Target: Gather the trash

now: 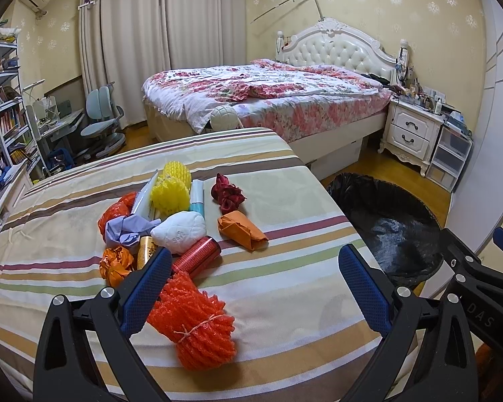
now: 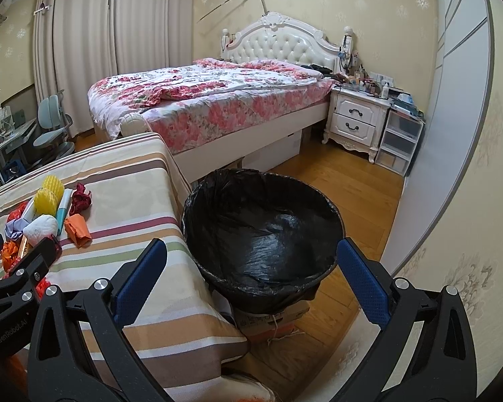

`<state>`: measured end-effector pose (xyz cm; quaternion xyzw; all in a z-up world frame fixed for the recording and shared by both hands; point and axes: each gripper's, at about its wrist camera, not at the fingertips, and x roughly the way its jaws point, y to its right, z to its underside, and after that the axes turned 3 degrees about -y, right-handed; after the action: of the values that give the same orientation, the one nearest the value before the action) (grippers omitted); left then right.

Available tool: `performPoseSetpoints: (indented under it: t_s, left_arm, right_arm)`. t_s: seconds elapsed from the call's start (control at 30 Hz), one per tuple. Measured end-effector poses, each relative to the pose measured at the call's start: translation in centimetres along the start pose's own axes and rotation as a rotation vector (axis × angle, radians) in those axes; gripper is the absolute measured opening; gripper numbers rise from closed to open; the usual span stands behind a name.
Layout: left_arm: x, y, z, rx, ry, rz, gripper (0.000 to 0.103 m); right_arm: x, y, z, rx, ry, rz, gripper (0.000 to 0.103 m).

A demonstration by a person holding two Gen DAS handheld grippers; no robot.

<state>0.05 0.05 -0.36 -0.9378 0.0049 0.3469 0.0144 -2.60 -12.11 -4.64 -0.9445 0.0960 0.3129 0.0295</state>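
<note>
Left gripper (image 1: 255, 261) jaws apart, empty, over striped tablecloth (image 1: 285, 288); trash pile (image 1: 171, 224) just ahead-left of it, orange mesh bundle (image 1: 194, 318) between fingers. Right gripper (image 2: 251, 261) likewise apart, black-lined bin (image 2: 261, 231) directly ahead. Floral bed (image 2: 211, 100), nightstand (image 2: 355, 120) beyond.

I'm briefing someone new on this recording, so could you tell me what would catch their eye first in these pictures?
First, the bright pile of trash on the striped table, above all the orange foam net lying nearest, between the fingers of the open left gripper. Next, the black-lined trash bin on the floor beside the table, empty as far as can be seen, in front of the open right gripper.
</note>
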Motion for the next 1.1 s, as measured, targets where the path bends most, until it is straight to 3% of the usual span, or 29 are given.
performPoseSetpoints:
  t_s: [1.1]
  left_arm:
    - [0.1,-0.6,0.8,0.002,-0.019,0.014,0.096]
  right_arm:
    - [0.0,-0.6,1.6,-0.003,-0.022,-0.01,0.099]
